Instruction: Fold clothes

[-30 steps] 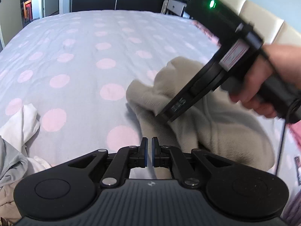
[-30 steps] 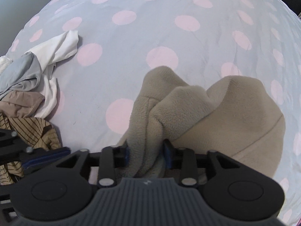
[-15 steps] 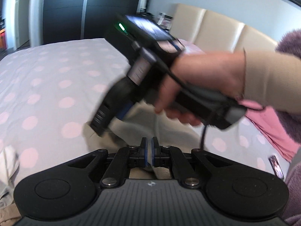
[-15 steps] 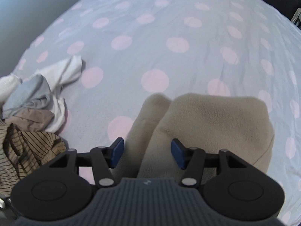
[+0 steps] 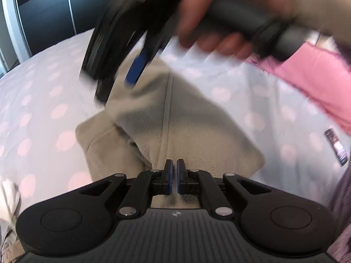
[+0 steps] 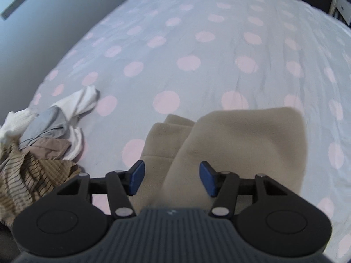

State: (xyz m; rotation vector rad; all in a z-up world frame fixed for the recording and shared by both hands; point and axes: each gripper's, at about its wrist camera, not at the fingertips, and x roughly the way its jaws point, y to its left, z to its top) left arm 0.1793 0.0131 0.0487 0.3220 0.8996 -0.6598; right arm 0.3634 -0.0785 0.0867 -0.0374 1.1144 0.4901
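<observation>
- Beige fleece garment (image 6: 230, 149): one, folded over on the grey bed sheet with pink dots (image 6: 197, 43).
- Left tongs (image 5: 173, 176): shut, empty, above the fleece.
- Right tongs (image 6: 173, 178): parted, gripping nothing, fleece below.
- One heap of crumpled clothes (image 6: 37, 149) lies well left.

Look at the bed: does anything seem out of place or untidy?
Yes. A heap of crumpled clothes lies unfolded at the bed's edge, left of the beige fleece. A dark phone-like object lies loose on the spread right of the fleece.
</observation>
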